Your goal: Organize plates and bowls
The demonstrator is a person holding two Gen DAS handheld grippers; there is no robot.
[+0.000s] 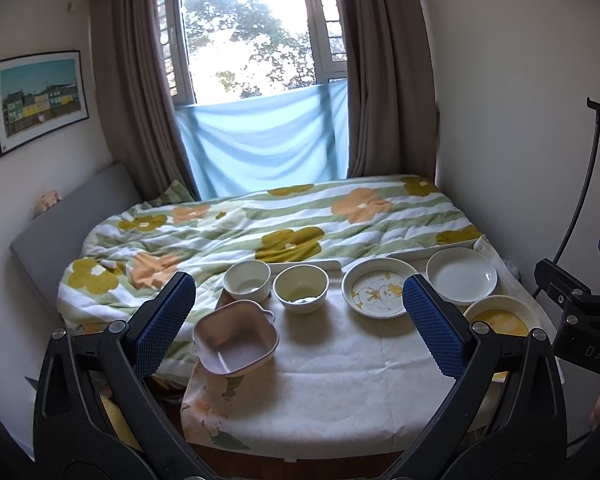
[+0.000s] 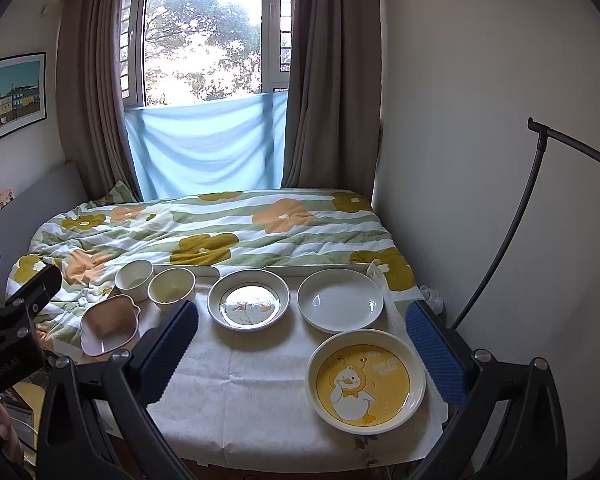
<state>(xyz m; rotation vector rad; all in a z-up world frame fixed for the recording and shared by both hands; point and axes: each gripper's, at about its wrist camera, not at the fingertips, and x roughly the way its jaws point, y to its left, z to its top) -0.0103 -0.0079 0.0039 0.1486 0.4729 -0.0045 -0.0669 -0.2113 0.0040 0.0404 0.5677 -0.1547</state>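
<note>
On a white-clothed table (image 1: 340,376) lie a pink square bowl (image 1: 236,338) at the left edge, two round cream bowls (image 1: 247,280) (image 1: 301,287), a white duck plate (image 1: 380,293), a plain white plate (image 1: 461,275) and a yellow duck plate (image 2: 366,380). My left gripper (image 1: 298,322) is open and empty above the table's near side. My right gripper (image 2: 300,350) is open and empty, with the yellow duck plate between its fingers in view. The pink bowl (image 2: 108,325), cream bowls (image 2: 134,280) (image 2: 172,289), white duck plate (image 2: 249,300) and plain plate (image 2: 340,300) also show in the right wrist view.
A bed with a flowered quilt (image 1: 260,220) lies behind the table, under a curtained window (image 1: 256,40). A wall (image 2: 480,160) stands close on the right with a black lamp stand (image 2: 512,216). A white tray edge (image 2: 316,269) lies at the table's far side.
</note>
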